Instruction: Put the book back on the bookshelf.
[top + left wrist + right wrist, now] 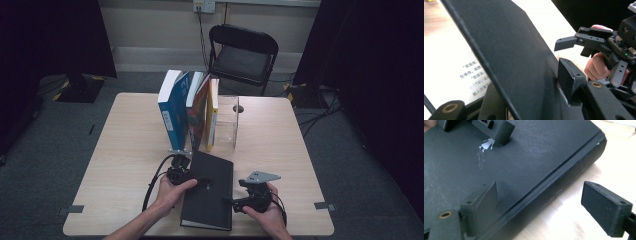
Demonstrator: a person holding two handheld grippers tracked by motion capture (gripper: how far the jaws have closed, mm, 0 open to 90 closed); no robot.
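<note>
A black hardcover book (212,200) lies near the table's front edge, its spine to the right. My left gripper (200,181) reaches in from the book's left side and is shut on the front cover (511,50). One pad (570,77) lies on top of the cover and the other jaw sits beneath it, next to a printed page (461,65). My right gripper (230,201) stands open at the spine side. In the right gripper view it (541,202) straddles the spine edge (554,192), one pad (480,205) over the cover and the other (606,210) above bare table.
A row of upright books (172,110) stands at the table's middle, held by a metal bookend (180,150) and a clear plastic box (227,122). A black folding chair (242,55) stands beyond the far edge. Bare tabletop (280,145) lies to both sides.
</note>
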